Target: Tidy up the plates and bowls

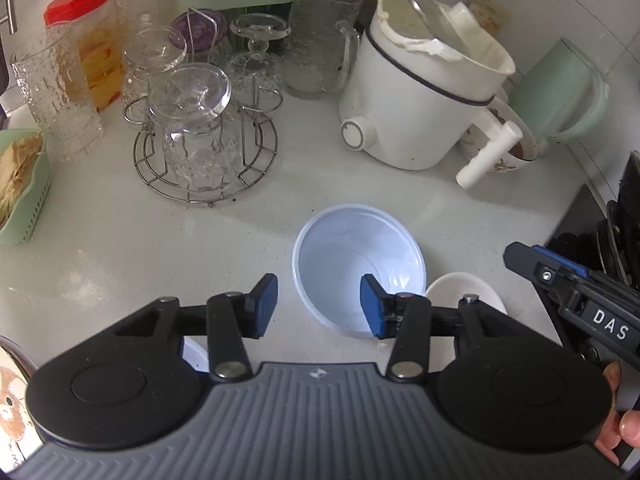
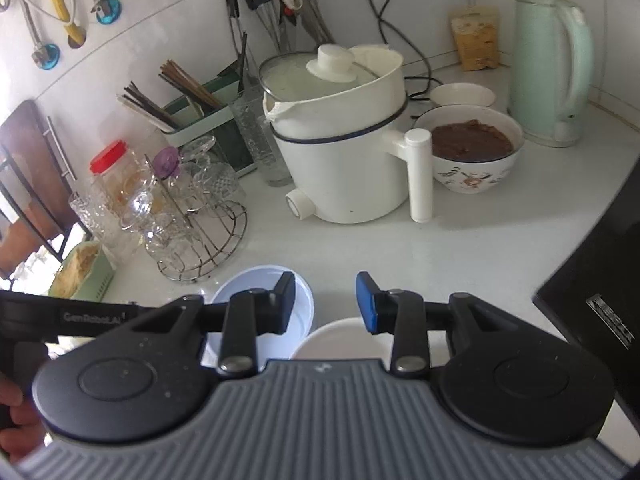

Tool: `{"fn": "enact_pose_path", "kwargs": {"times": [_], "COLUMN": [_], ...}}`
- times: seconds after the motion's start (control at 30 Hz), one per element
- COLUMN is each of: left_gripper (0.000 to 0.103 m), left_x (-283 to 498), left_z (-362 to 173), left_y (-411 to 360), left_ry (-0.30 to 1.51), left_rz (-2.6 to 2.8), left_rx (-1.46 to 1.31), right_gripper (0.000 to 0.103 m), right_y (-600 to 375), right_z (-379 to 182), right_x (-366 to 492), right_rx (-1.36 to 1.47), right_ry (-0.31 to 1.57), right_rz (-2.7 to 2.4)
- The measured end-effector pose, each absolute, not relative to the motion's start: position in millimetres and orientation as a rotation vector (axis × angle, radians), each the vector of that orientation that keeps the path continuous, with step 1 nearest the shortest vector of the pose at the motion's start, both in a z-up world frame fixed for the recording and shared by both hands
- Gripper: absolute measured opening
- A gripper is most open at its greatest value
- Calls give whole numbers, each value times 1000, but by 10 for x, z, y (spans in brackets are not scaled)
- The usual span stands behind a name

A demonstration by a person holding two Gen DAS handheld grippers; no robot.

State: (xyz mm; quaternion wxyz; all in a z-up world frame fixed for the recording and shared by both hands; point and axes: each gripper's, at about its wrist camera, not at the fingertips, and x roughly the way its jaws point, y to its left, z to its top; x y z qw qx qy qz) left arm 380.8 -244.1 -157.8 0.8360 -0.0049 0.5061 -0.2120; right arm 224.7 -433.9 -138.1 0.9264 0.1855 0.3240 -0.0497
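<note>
Two empty dishes sit on the white counter point(image 1: 100, 248) in front of the grippers: one pale blue plastic bowl point(image 1: 356, 256) and one smaller white bowl point(image 1: 460, 288), the white one touching the blue bowl's right side. A third, patterned bowl point(image 2: 470, 152) filled with something brown stands farther back beside the white electric pot point(image 2: 340, 152), and a fourth, plain white small bowl point(image 2: 462, 94) sits behind it. One mint kettle point(image 2: 552, 68) stands at the far right, one red-lidded jar point(image 1: 86, 44) at the left, and one wire rack point(image 1: 206, 148) carries several upturned glasses; their exact number is hard to tell through the clear glass. One green basket point(image 1: 24, 188) lies at the left edge. The left gripper point(image 1: 318, 306) hovers over the blue bowl with its jaws partly apart, its right pad inside the bowl's rim and its left pad outside it, and nothing clamped. The right gripper point(image 2: 326, 306) hangs above the gap between the two front bowls, jaws also partly apart and empty. A hand point(image 1: 624, 420) shows at the lower right of the left view.
</note>
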Motion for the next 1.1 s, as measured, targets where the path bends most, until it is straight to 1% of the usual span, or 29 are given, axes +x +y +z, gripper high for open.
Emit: {"fn": "enact_pose_path", "kwargs": {"times": [0.1,0.43,0.5,0.53,0.6,0.67,0.7,0.77,0.87,0.93,1.03,1.1], "left_gripper": [52,49,43,38,34,29,28,24,21,21,17,17], "left_x": [3892,4112,4117,4121,4122,4126,4133,4152,4186,4204,4221,4216], "left_z": [-1647,-1946,-1999,-2016,-2052,-2082,-2097,-2118,-2145,-2168,-2213,-2229], "left_y": [-2475,-2487,-2503,-2507,-2534,-2560,-2571,-2587,-2568,-2517,-2473,-2462], "left_ry": [1075,1184,1198,1207,1219,1225,1230,1232,1242,1253,1273,1271], "left_rz": [-438,-388,-388,-389,-388,-381,-380,-368,-352,-348,-337,-327], "left_rx": [-14,-74,-80,-92,-97,-93,-97,-92,-119,-171,-207,-200], "right_gripper": [37,37,37,36,28,28,25,23,22,17,17,18], "right_y": [-4409,-4452,-4433,-4419,-4385,-4372,-4364,-4355,-4327,-4335,-4350,-4370], "right_z": [-1450,-1805,-1867,-1891,-1911,-1933,-1945,-1968,-1970,-1966,-1965,-1974], "right_x": [2378,2839,2893,2915,2943,2969,2980,3013,3042,3080,3111,3139], "right_rx": [400,457,467,464,455,451,453,456,432,428,430,427], "right_ry": [694,811,826,832,835,840,843,848,844,847,851,852], "right_rz": [-68,61,77,82,89,76,72,75,73,70,63,27]}}
